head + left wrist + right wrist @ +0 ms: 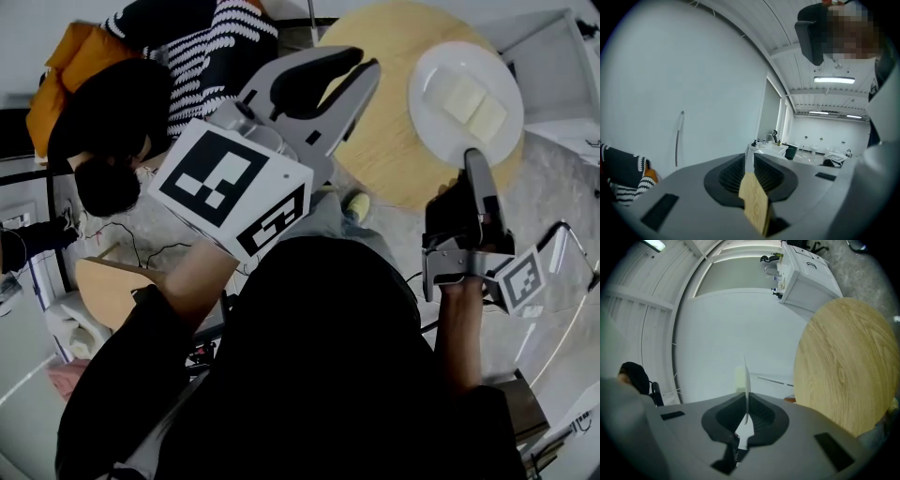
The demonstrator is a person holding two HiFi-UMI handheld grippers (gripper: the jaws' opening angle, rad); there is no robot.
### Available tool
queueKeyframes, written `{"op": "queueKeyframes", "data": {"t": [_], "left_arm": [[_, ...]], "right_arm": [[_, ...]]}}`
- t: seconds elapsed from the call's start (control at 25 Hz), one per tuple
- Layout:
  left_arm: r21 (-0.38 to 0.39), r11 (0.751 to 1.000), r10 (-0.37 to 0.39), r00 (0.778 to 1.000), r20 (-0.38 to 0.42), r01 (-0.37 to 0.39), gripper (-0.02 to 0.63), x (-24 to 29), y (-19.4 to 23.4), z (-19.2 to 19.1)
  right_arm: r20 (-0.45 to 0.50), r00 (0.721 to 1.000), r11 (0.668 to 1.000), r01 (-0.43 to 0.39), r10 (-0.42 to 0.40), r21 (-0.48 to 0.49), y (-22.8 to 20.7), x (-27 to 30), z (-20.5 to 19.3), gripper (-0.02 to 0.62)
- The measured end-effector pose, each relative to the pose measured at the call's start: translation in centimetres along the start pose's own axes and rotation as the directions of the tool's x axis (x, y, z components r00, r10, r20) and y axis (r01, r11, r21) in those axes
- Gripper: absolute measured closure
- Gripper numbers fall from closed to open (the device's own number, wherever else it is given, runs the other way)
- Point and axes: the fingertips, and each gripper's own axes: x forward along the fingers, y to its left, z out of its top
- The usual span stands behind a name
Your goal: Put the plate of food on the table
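Note:
A white plate (433, 127) carrying two pale yellow slices of food (473, 105) shows over the far right part of the round wooden table (384, 122). I cannot tell whether it rests on the table. My right gripper (472, 157) is shut on the plate's near rim. In the right gripper view that rim (746, 380) runs as a thin white edge between the jaws (746, 404), with the table (843, 366) to the right. My left gripper (368, 66) hangs over the table's left edge, shut with nothing in it (749, 161); table wood shows through the slot behind its tips.
A person in a black-and-white striped top (202, 47) with an orange garment sits at the upper left. A white cabinet (562, 66) stands right of the table, also seen as a white unit (806, 273). A wooden seat (103, 281) and cables lie at lower left.

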Motion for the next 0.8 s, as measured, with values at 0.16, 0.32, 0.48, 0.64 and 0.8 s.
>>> {"op": "queueKeyframes", "data": {"t": [0.16, 0.32, 0.48, 0.64, 0.8], "left_arm": [[0.001, 1.0, -0.005, 1.0, 0.006, 0.005, 0.537, -0.4, 0.1, 0.1], [-0.019, 0.999, -0.028, 1.0, 0.009, 0.028, 0.537, -0.4, 0.5, 0.2], [-0.029, 0.999, -0.036, 0.999, -0.007, 0.035, 0.537, -0.5, 0.9, -0.2], [-0.039, 0.999, -0.012, 1.0, -0.023, 0.011, 0.537, 0.0, 4.3, -1.3], [-0.066, 0.998, 0.009, 0.999, -0.039, -0.012, 0.537, 1.1, 6.2, -2.9]], "right_arm": [[0.008, 1.0, 1.0, 0.011, -0.011, -0.018, -0.1, -0.2, 0.1, 0.578], [0.036, 0.999, 0.999, 0.034, -0.032, -0.035, 0.1, 0.0, 0.3, 0.577], [0.057, 0.998, 0.999, 0.042, -0.041, -0.022, 0.3, -0.1, 0.1, 0.577], [0.057, 0.997, 0.999, 0.052, -0.051, -0.01, -1.5, 2.3, -0.3, 0.577], [0.054, 0.996, 0.997, 0.076, -0.077, 0.006, -3.7, 3.6, 0.0, 0.578]]}}
